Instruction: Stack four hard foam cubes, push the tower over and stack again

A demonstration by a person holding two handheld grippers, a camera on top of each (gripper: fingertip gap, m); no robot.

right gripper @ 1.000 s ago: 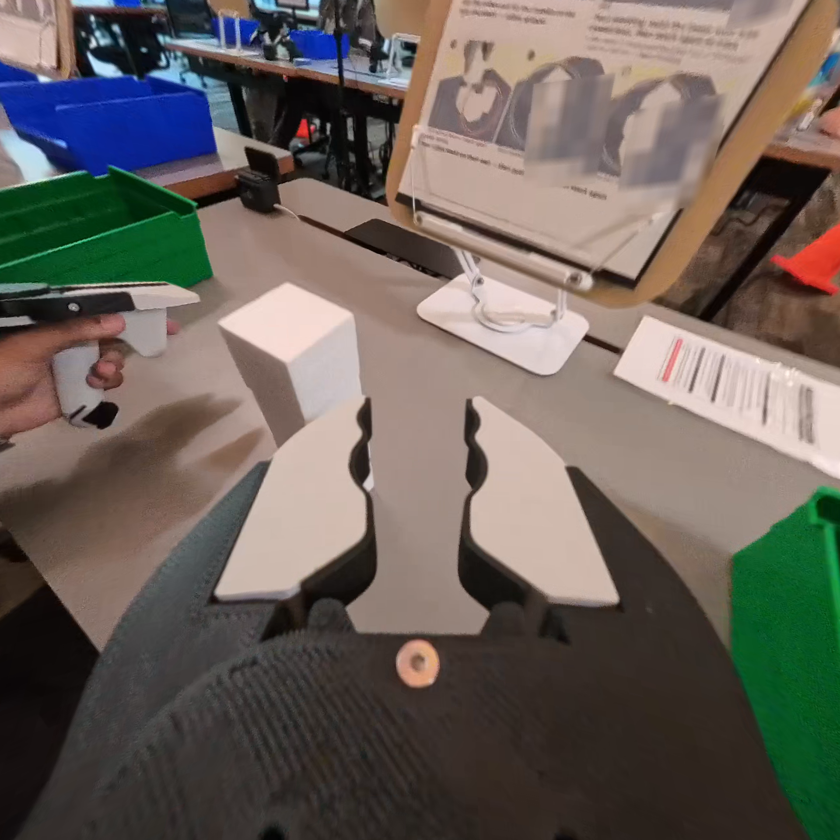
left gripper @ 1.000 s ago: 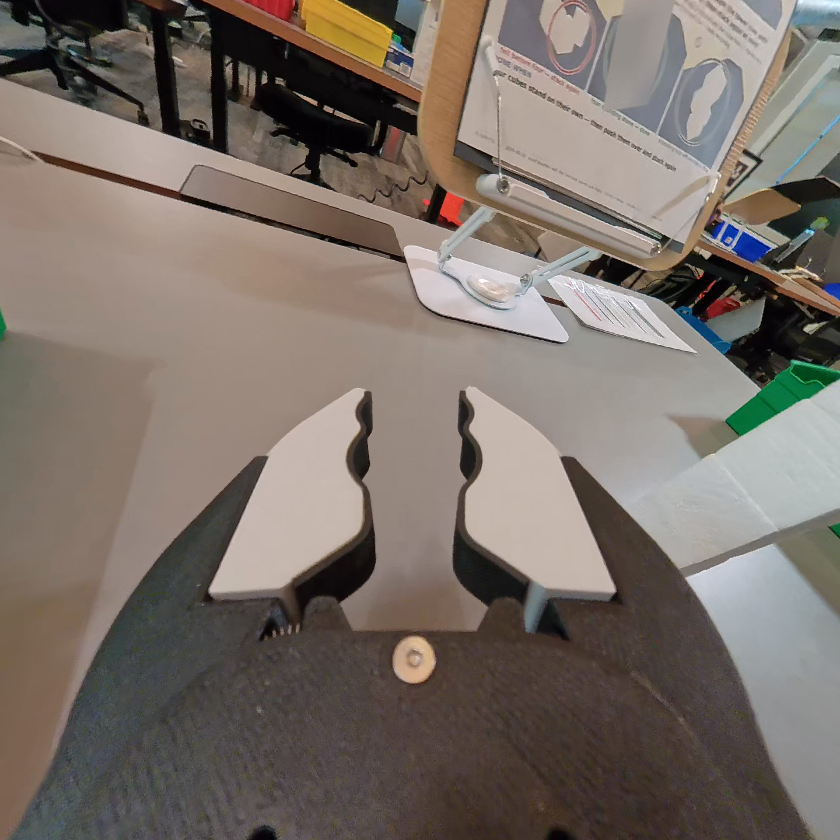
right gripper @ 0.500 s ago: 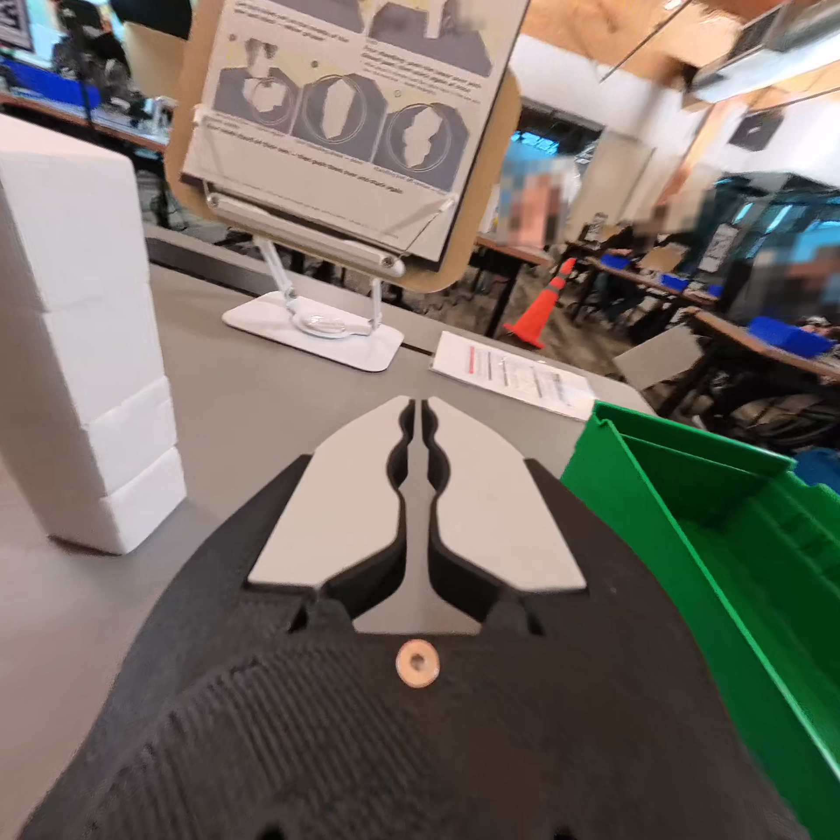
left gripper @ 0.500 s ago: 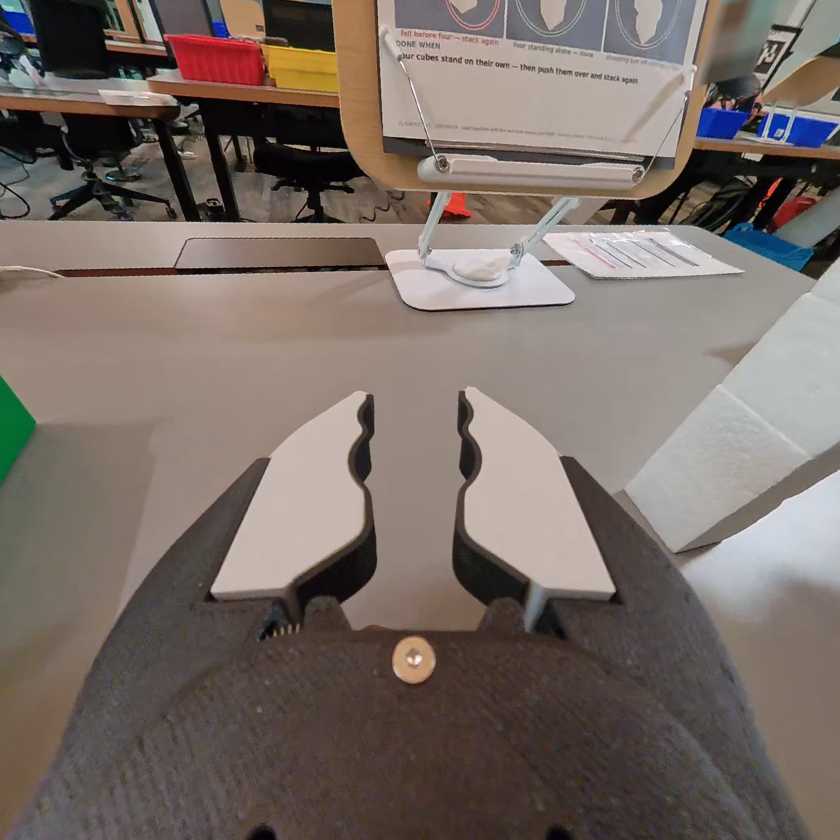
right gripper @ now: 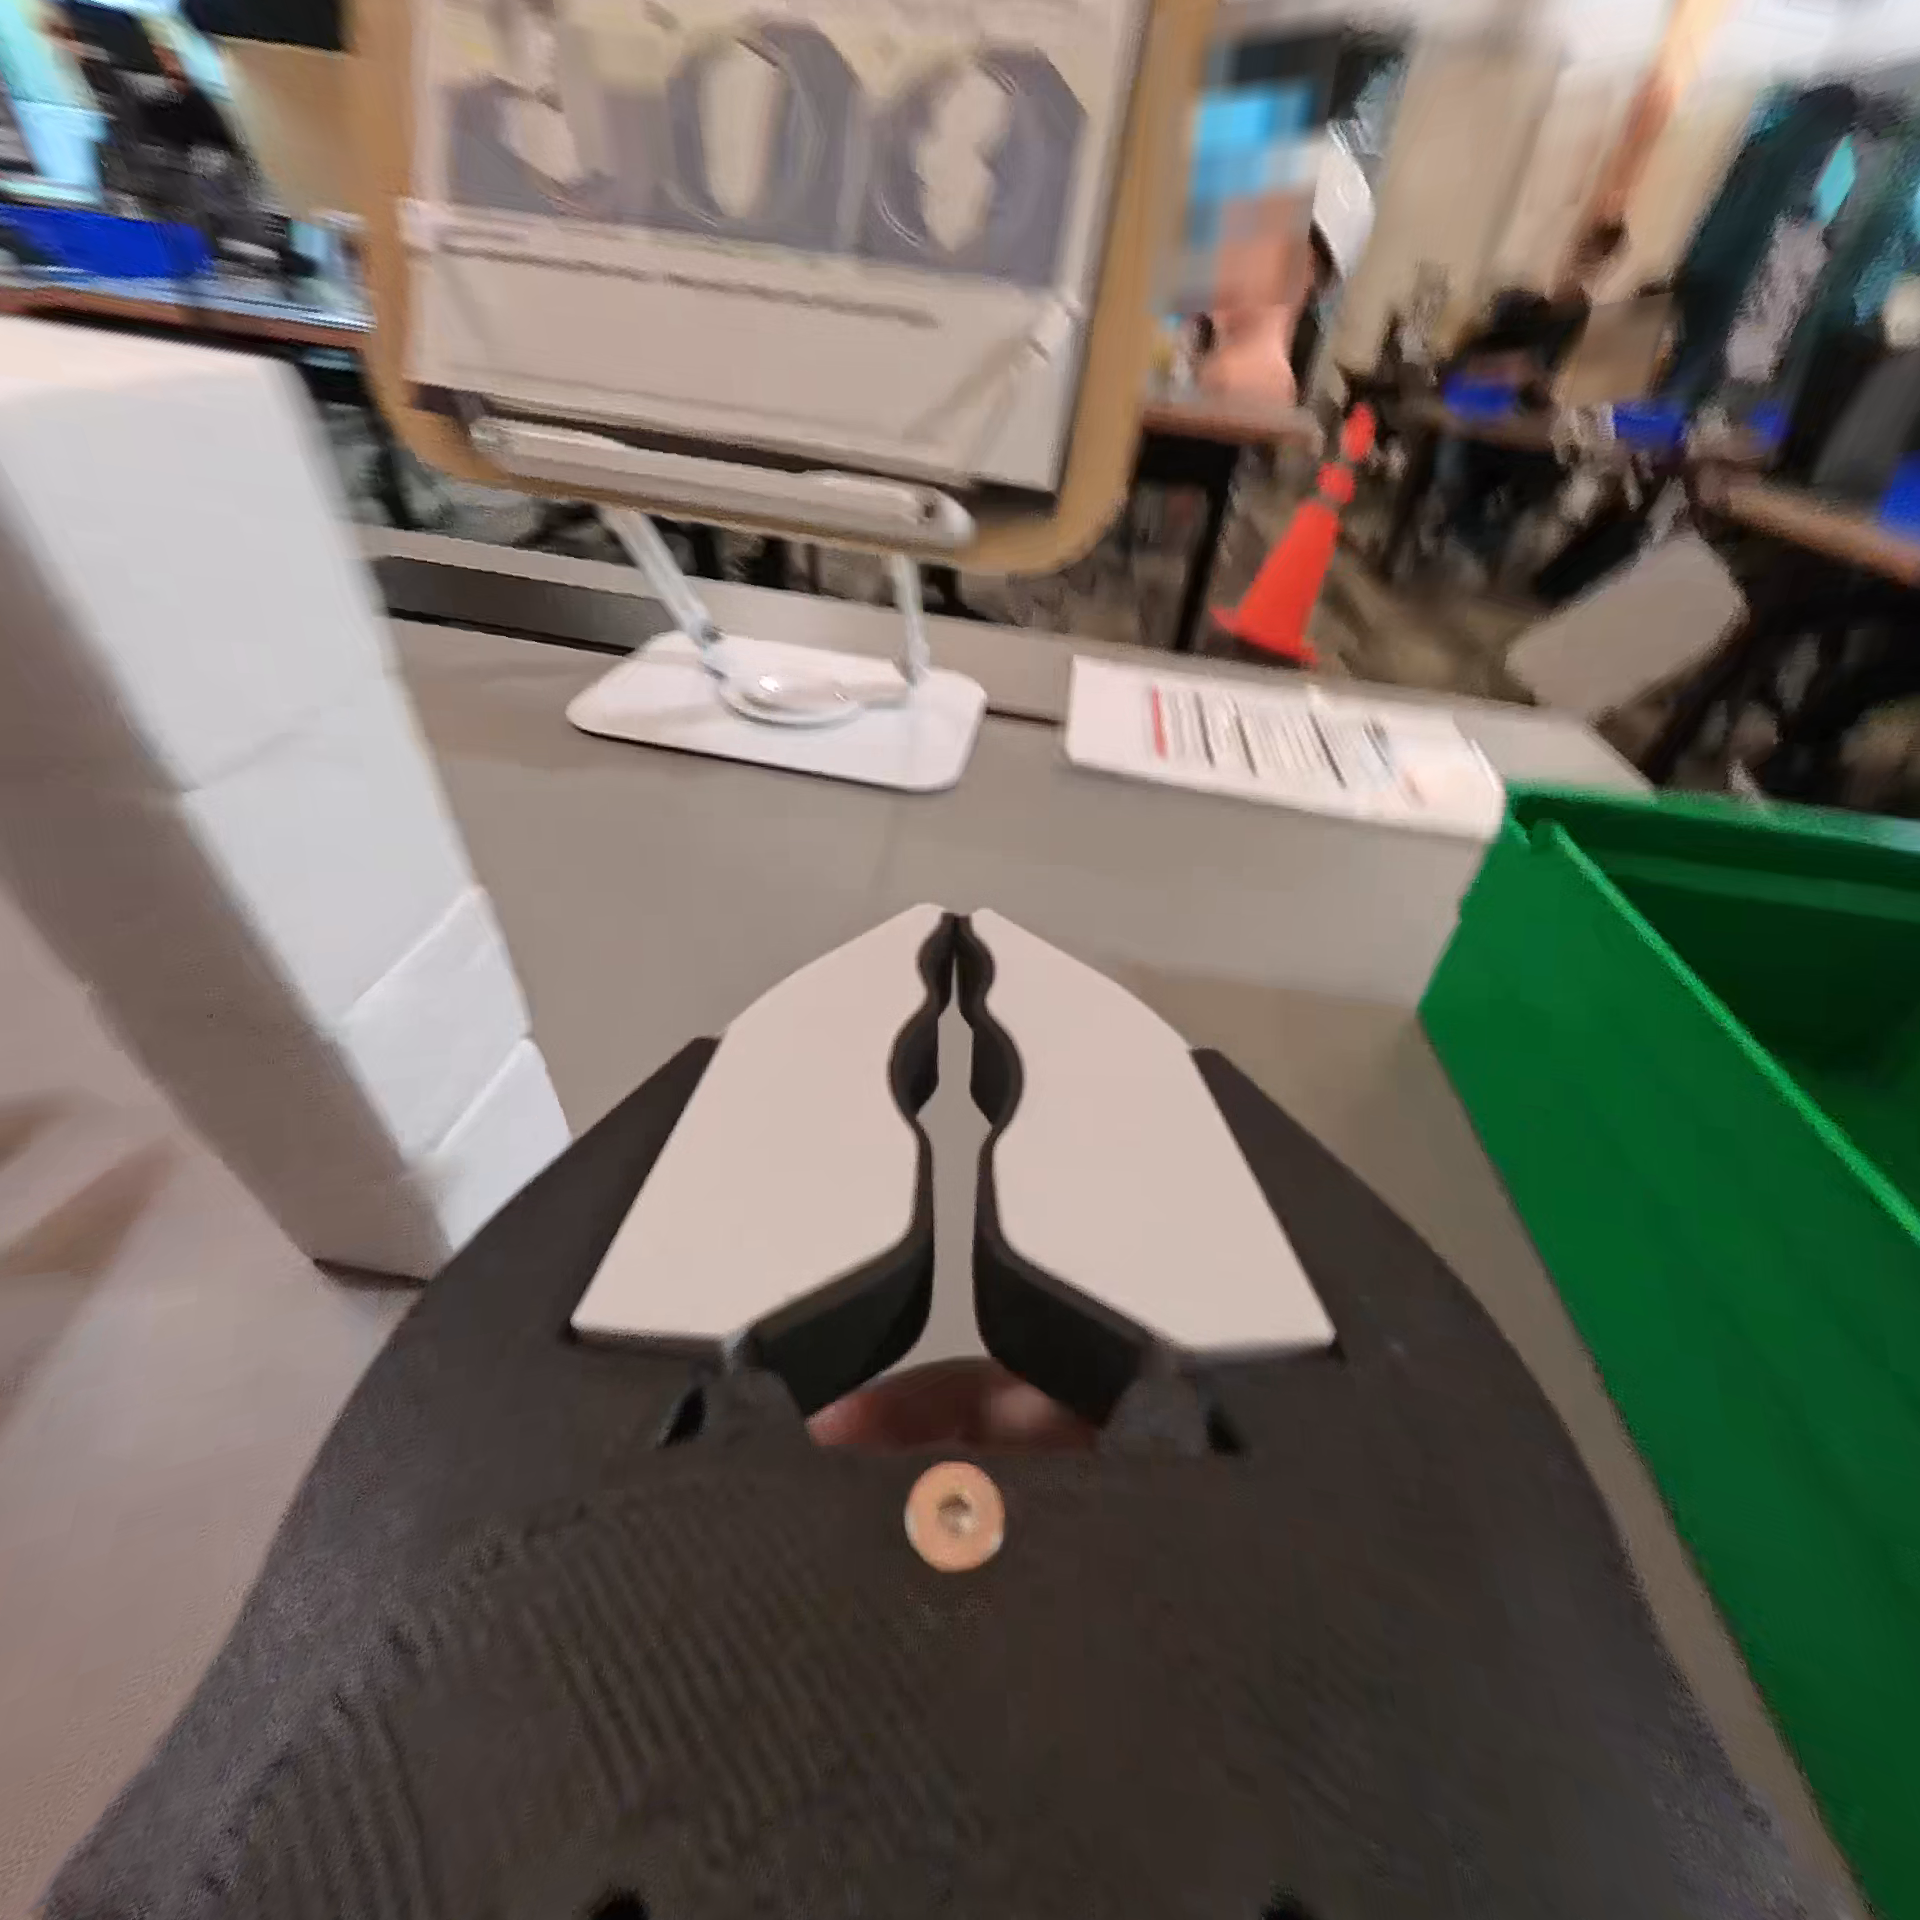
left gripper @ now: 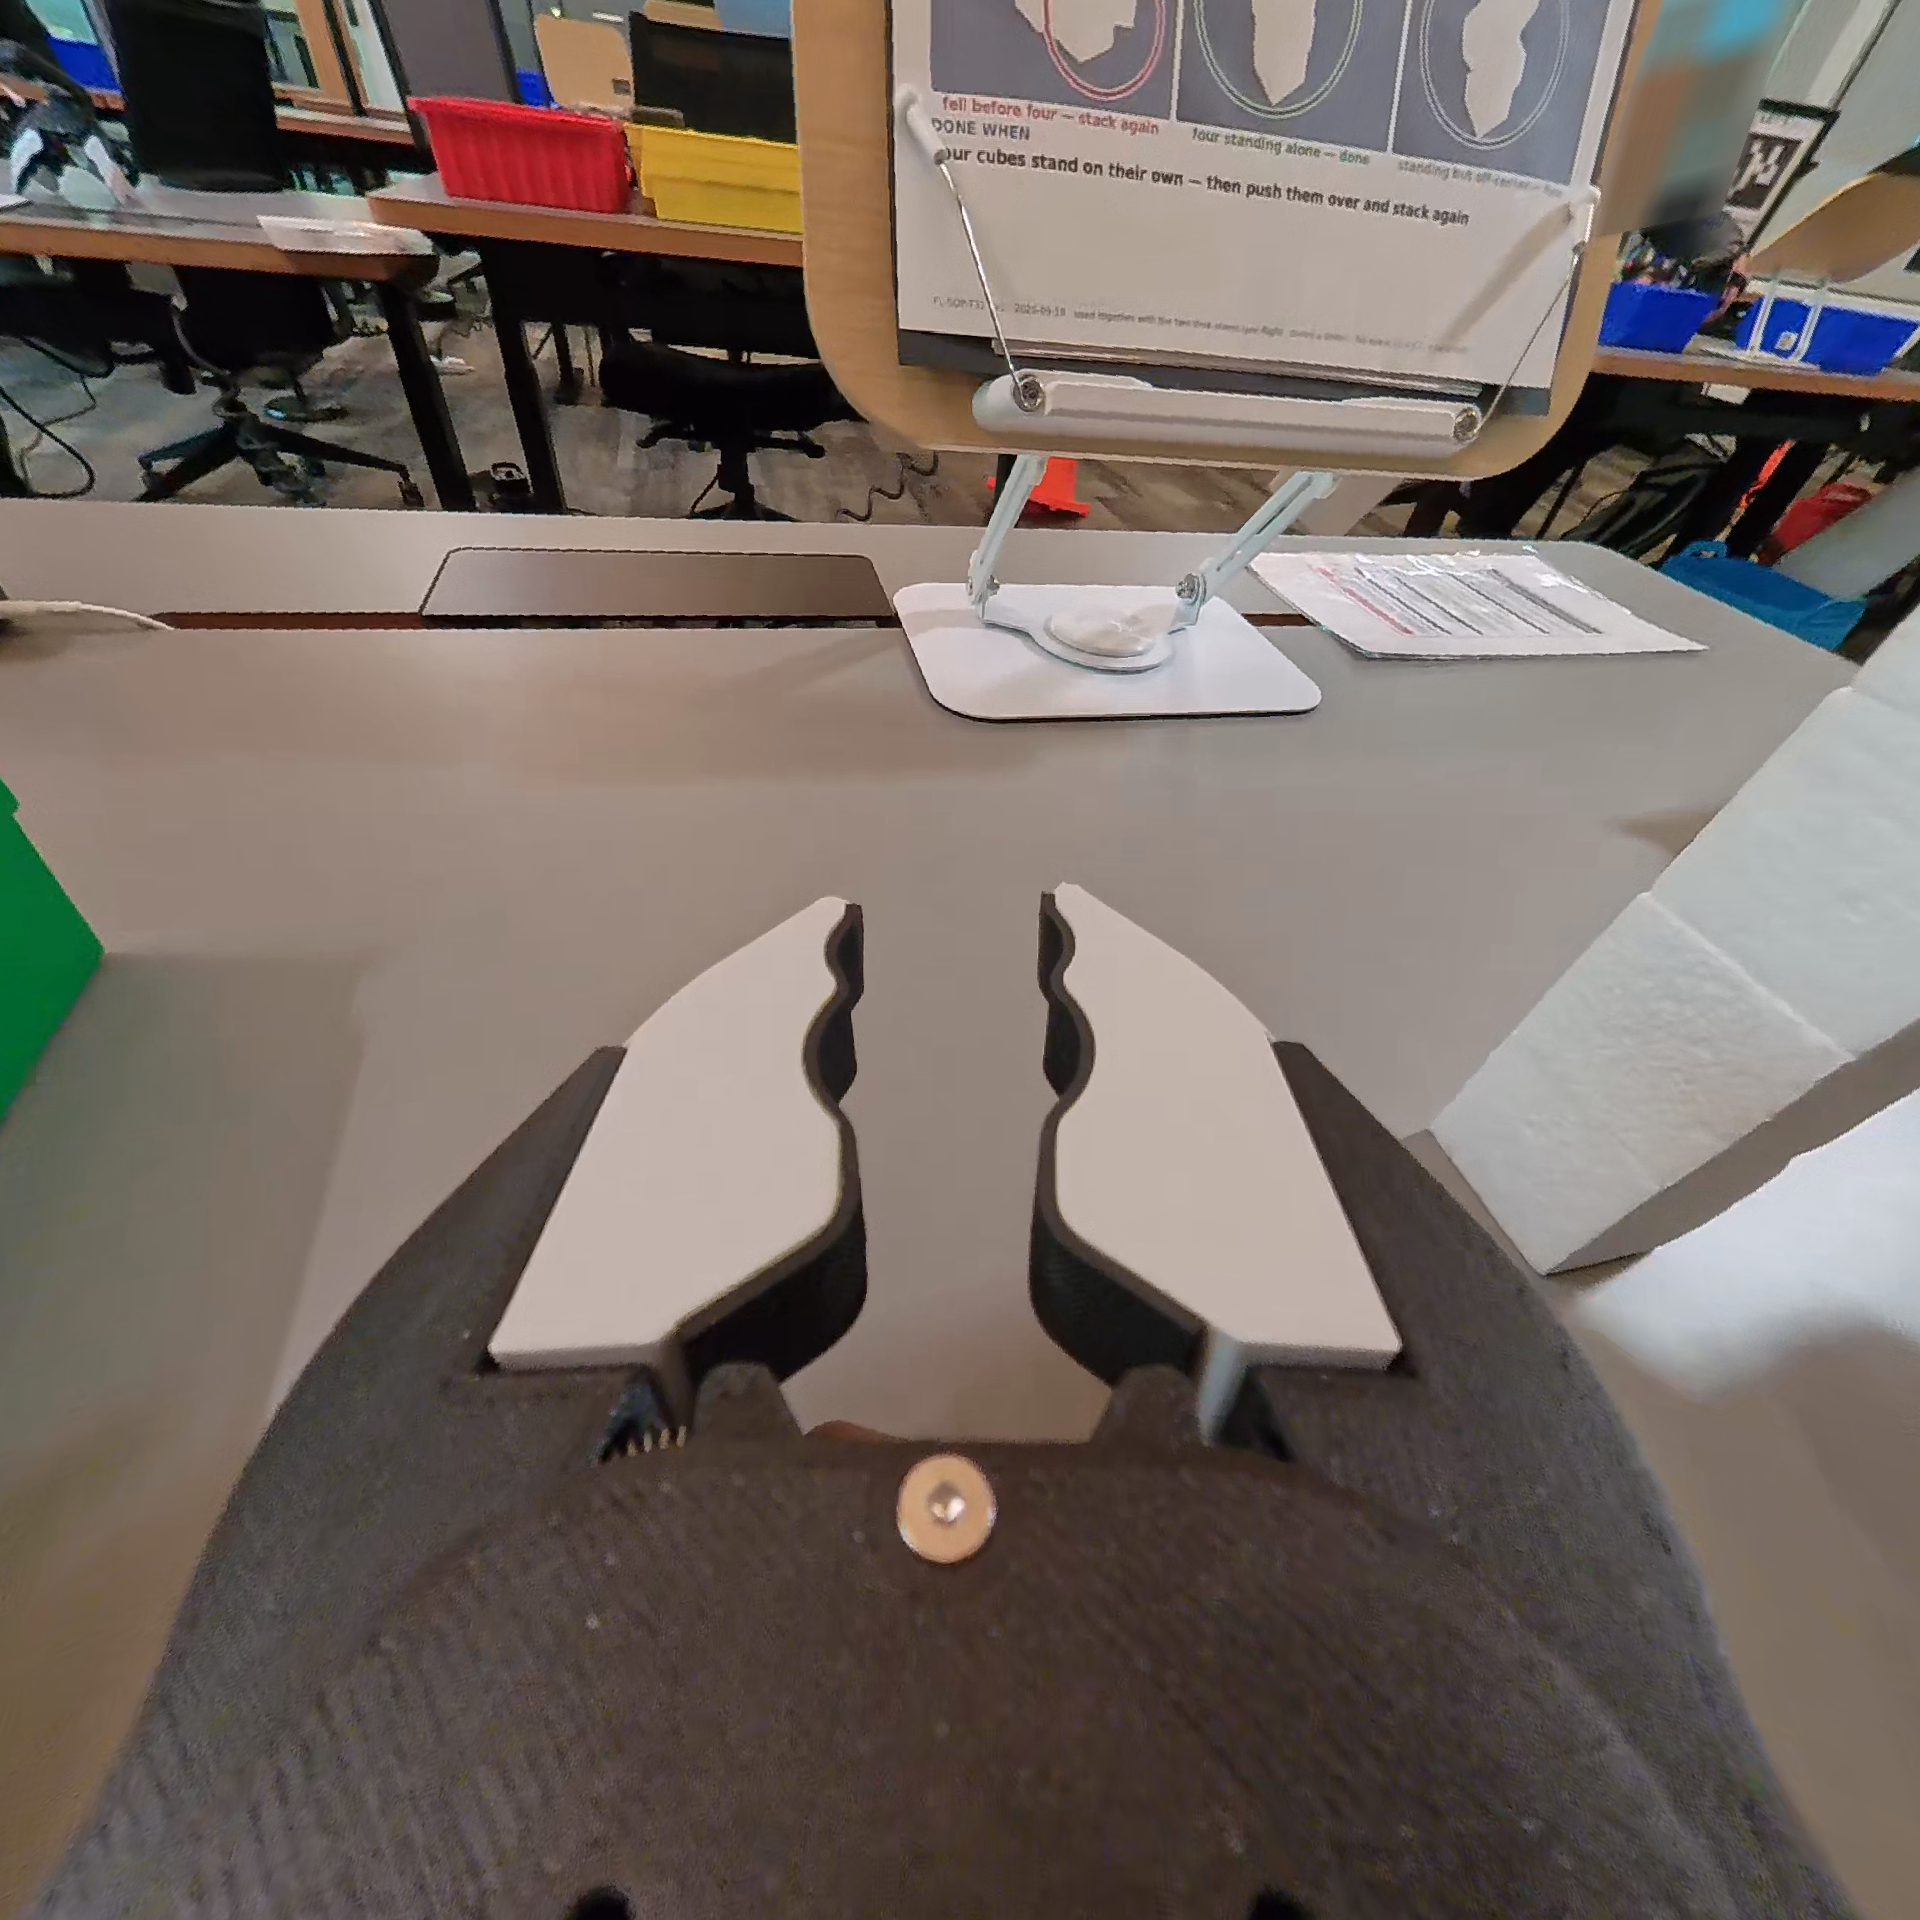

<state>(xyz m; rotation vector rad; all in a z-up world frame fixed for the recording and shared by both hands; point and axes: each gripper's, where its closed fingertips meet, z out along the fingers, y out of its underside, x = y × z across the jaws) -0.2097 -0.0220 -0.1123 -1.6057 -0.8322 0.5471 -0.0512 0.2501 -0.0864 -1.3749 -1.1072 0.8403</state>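
Observation:
A tower of white foam cubes (right gripper: 208,790) stands on the grey table (right gripper: 727,883) at the left of the right wrist view, with several cubes stacked upright. It also shows at the right edge of the left wrist view (left gripper: 1714,987). My right gripper (right gripper: 953,925) is shut and empty, just right of the tower's base and apart from it. My left gripper (left gripper: 948,914) is open and empty over bare table, left of the tower. The right wrist view is blurred by motion.
A clipboard stand (left gripper: 1112,655) with an instruction sheet stands at the back of the table, with a paper sheet (left gripper: 1475,618) to its right. A green bin (right gripper: 1714,1091) sits close on the right. Another green bin edge (left gripper: 36,956) is at the left.
My right gripper has closed from open to shut and has swung from above the tower to low beside it. My left gripper levelled out and stays open.

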